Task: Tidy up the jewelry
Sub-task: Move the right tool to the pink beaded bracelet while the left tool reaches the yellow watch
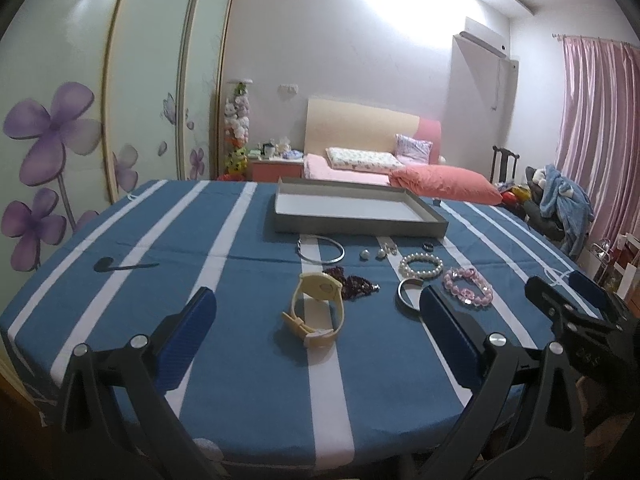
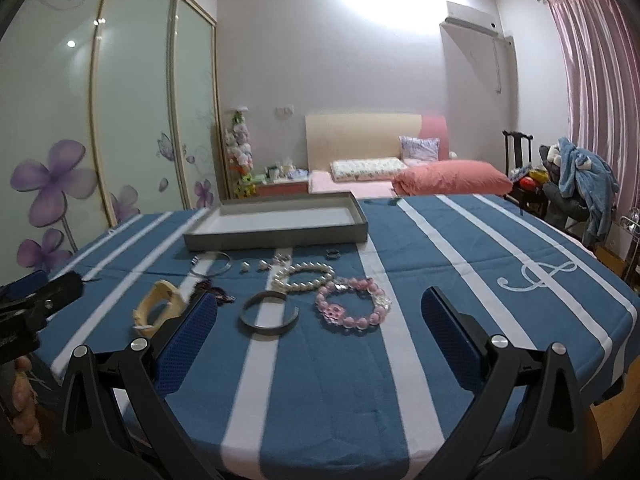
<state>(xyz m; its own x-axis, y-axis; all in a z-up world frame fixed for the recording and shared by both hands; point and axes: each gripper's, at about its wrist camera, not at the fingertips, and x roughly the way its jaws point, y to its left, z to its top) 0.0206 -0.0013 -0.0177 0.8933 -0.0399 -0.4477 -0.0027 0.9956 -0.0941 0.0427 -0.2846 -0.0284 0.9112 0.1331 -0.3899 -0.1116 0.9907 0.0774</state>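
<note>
Task barely begun: grey tray (image 1: 360, 222) at far centre looks empty, all jewelry lies loose on the striped cloth (image 1: 248, 360) near it. L→R: left gripper (image 1: 318, 310) spread wide, holding nothing; cream rubbery watch (image 1: 316, 308); thin silver hoop (image 1: 320, 250); dark garnet beads (image 1: 354, 284); glossy pearl bracelet (image 2: 304, 278); flat metal cuff (image 2: 269, 316); pink glassy bead bracelet (image 2: 354, 305); right gripper (image 2: 320, 312) also wide, empty.
</note>
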